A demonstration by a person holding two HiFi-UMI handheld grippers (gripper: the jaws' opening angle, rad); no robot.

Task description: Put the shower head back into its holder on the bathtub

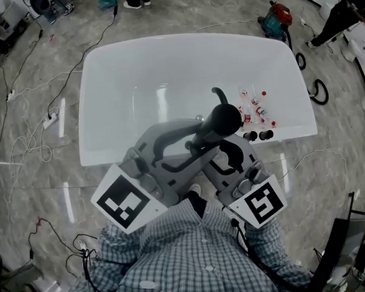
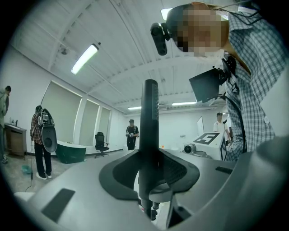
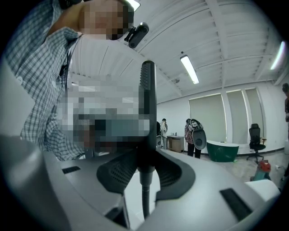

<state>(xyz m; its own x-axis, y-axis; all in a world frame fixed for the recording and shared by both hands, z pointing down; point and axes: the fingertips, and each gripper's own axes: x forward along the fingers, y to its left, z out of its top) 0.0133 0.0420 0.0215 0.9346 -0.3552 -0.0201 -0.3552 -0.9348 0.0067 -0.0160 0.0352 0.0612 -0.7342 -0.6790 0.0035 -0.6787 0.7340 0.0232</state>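
Black shower head (image 1: 224,119) clamped from both sides: the left gripper (image 1: 199,138) and right gripper (image 1: 223,152) each have their jaws closed on its handle (image 2: 149,117), pads pressing in. A person in a checked shirt (image 1: 197,260) holds them over the near rim of the white bathtub (image 1: 102,60). Seen along either claw, the handle stands upright between the jaws, and the hose (image 3: 144,198) runs out beneath the right one's pads. Just beyond the right gripper's tips, small bottles (image 1: 255,109) and black knobs (image 1: 258,135) sit on the tub's ledge.
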